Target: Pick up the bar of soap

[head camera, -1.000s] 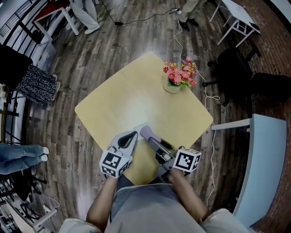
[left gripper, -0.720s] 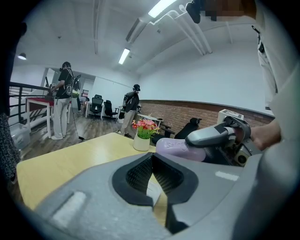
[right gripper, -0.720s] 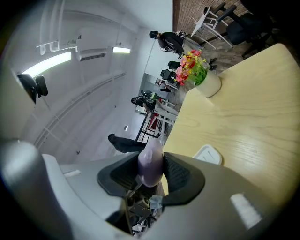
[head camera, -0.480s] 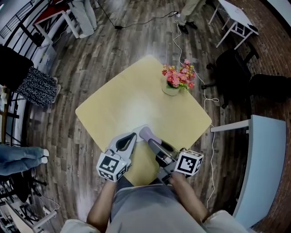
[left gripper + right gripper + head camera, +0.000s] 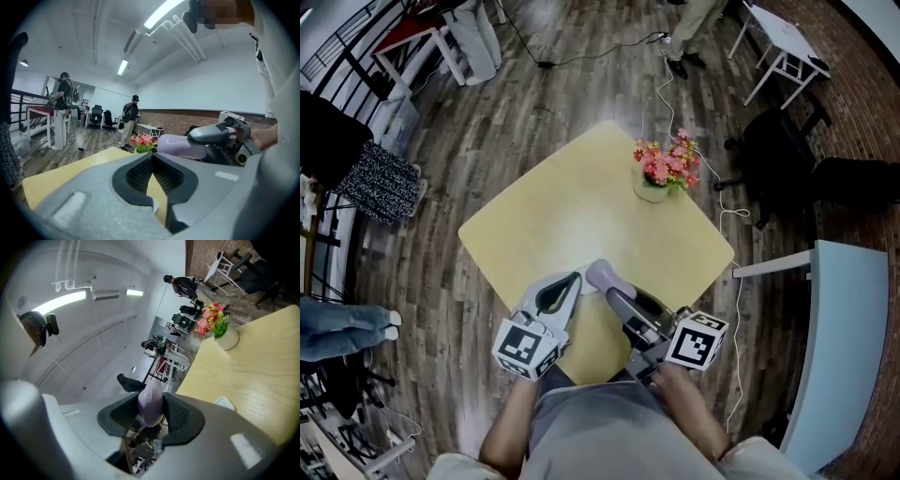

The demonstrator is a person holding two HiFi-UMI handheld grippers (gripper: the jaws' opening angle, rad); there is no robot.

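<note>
Lilac soap bar [image 5: 150,401] in right tongs [image 5: 149,414]

Grey left gripper [image 5: 577,277] and right gripper [image 5: 615,293], black-and-white marker cubes [image 5: 525,347], perhaps grey shorts [image 5: 591,422].

The square light-wood table [image 5: 553,225] stands on a dark plank floor [image 5: 534,112], one corner pointing to the near side. A pale flower pot [image 5: 652,192] holding pink flowers stands upright near the far right corner. A small white item [image 5: 225,403] lies flat near the near corner; its type cannot be determined.
</note>
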